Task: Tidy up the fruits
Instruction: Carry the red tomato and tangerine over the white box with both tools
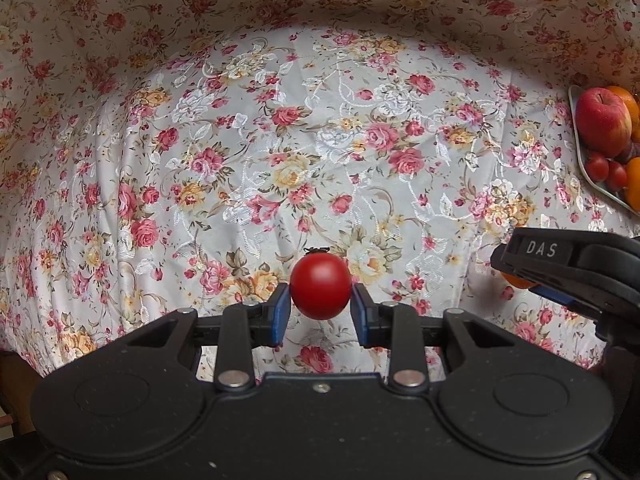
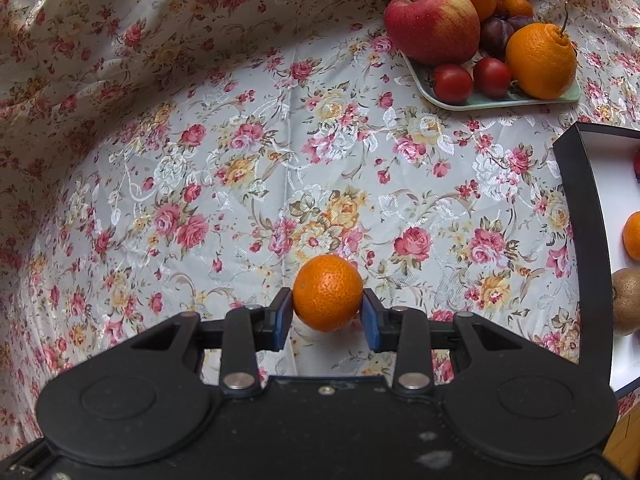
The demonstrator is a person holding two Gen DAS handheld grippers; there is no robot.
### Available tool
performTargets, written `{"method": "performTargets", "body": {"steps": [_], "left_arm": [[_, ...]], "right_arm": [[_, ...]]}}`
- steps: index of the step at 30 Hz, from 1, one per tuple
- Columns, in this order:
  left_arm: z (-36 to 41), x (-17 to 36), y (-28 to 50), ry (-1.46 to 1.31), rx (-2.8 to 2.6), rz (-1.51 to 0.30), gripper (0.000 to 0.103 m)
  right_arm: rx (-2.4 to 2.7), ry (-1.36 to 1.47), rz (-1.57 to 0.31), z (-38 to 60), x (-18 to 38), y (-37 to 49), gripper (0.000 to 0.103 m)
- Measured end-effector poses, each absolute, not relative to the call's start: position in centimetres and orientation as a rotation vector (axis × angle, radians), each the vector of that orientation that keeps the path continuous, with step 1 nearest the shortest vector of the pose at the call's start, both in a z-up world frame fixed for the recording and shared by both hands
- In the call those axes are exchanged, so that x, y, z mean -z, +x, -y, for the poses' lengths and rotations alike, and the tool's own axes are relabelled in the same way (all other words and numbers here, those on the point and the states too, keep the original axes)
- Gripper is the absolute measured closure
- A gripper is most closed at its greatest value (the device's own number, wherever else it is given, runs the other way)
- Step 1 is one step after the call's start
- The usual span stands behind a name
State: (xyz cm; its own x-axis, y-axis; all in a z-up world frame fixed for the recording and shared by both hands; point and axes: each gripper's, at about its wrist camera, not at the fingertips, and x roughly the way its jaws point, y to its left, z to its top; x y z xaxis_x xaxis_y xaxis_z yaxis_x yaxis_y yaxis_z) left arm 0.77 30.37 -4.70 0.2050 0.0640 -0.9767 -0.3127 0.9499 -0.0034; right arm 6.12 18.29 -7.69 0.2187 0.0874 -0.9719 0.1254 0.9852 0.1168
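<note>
Floral-printed white cloth with pink and yellow roses (image 2: pixel 248 152) was spread over the whole work surface and draped up behind it. A black-walled box with a white inside (image 2: pixel 588 216) was seen at the right edge of the right wrist view, with a small orange fruit (image 2: pixel 634 236) and a brown kiwi (image 2: pixel 628 300) inside it. A pale green rectangular tray (image 2: pixel 504 100) was set on the cloth further back, loaded with a large red apple (image 2: pixel 432 22), two big oranges, dark plums and two small red tomatoes. The black left gripper with blue pads (image 1: pixel 321 308) was clenched on a small round red tomato (image 1: pixel 320 290), held clear of the cloth, stem end facing away from the camera. The black right gripper with blue pads (image 2: pixel 327 316) was closed on a small orange mandarin (image 2: pixel 328 292), with both pads pressed against its sides. In the left wrist view the right gripper was seen just to the right, partly cut off by the frame.
</note>
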Motion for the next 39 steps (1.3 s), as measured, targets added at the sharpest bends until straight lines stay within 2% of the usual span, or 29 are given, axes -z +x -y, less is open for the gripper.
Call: {"method": "performTargets", "body": {"steps": [21,39], "left_arm": [[-20.1,3.5,2.9,-0.073,-0.157,-1.332,0.062],[-7.8,1.8,4.0,-0.003,0.010,-1.302,0.062]], "right_arm": [[0.105,0.295,-1.290,-6.3,2.5,4.7,0.065],[0.285,0.386,-1.238,7.8,1.2,3.2,0.066]]}}
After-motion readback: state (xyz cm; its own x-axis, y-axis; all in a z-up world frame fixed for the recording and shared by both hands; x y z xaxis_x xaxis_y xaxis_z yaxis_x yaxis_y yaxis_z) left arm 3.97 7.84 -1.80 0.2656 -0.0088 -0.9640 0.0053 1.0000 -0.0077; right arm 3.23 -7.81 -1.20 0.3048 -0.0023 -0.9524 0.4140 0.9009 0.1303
